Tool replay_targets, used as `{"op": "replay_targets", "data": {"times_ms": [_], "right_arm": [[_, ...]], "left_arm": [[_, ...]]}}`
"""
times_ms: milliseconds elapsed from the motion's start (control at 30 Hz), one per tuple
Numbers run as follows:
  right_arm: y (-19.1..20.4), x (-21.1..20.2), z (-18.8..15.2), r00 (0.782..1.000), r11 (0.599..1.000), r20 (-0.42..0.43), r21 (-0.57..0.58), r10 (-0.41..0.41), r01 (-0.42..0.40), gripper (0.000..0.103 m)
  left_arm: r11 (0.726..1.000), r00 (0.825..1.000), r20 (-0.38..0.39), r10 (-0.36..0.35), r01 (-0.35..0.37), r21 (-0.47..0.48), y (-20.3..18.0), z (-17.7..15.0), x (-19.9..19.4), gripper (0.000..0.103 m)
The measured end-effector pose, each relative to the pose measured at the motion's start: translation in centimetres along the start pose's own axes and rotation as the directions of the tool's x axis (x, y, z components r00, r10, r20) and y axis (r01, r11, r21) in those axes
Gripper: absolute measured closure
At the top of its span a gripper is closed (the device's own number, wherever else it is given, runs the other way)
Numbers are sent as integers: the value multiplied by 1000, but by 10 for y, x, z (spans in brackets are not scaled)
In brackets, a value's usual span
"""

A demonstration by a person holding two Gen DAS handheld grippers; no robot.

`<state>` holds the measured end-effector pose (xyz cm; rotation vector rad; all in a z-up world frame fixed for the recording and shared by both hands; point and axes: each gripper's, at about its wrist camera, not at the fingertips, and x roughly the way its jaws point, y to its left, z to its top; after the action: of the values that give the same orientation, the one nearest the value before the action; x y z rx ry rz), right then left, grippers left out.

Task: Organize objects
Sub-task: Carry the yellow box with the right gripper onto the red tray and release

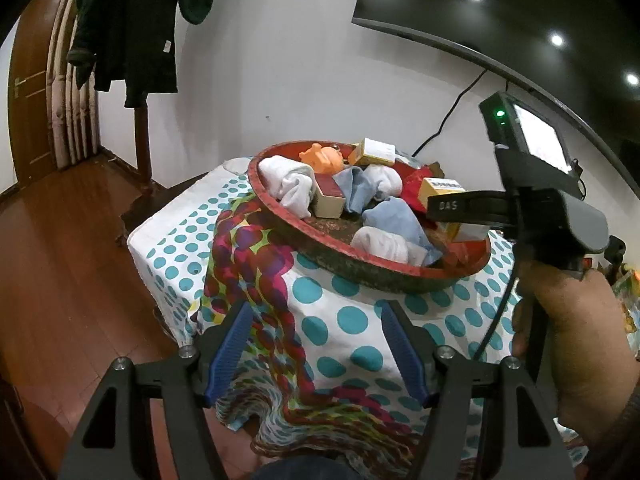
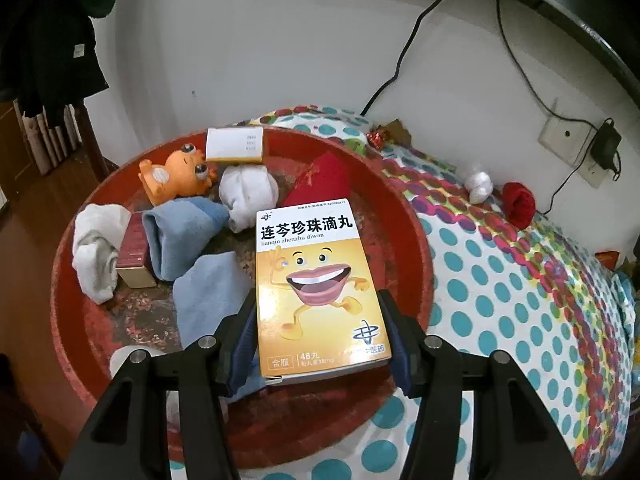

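- Medicine box, yellow w/ cartoon mouth: pinched between the blue pads of my right gripper, held over the red basin. Its near end hides part of the basin floor.
- Left gripper: fingers spread wide, nothing between them; it hangs over the dotted tablecloth, near side of the basin.
- In the basin: orange toy, white box w/ yellow edge, dark red box partly under a white sock, two blue cloths, a white sock ball, red cloth.
- Bottom left of basin, right cam: white thing mostly behind my gripper arm, can't ID it.
- Outside the basin, on the cloth: small white ball and red ball, near the wall.
- From left cam, the right gripper body blocks the basin's far right side; fingertips not visible there.
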<state>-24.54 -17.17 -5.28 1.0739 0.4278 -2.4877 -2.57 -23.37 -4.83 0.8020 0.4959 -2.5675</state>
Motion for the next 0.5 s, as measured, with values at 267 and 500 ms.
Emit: {"op": "replay_targets", "data": {"times_ms": [267, 500], "right_arm": [[-1, 19, -8, 1000, 1000, -23, 17, -5, 6, 50], [6, 22, -15, 999, 998, 0, -20, -52, 52, 33]], "left_arm": [[1000, 1000, 0, 17, -17, -1, 2, 1, 2, 34], [1000, 1000, -13, 17, -17, 1, 3, 4, 7, 29]]}}
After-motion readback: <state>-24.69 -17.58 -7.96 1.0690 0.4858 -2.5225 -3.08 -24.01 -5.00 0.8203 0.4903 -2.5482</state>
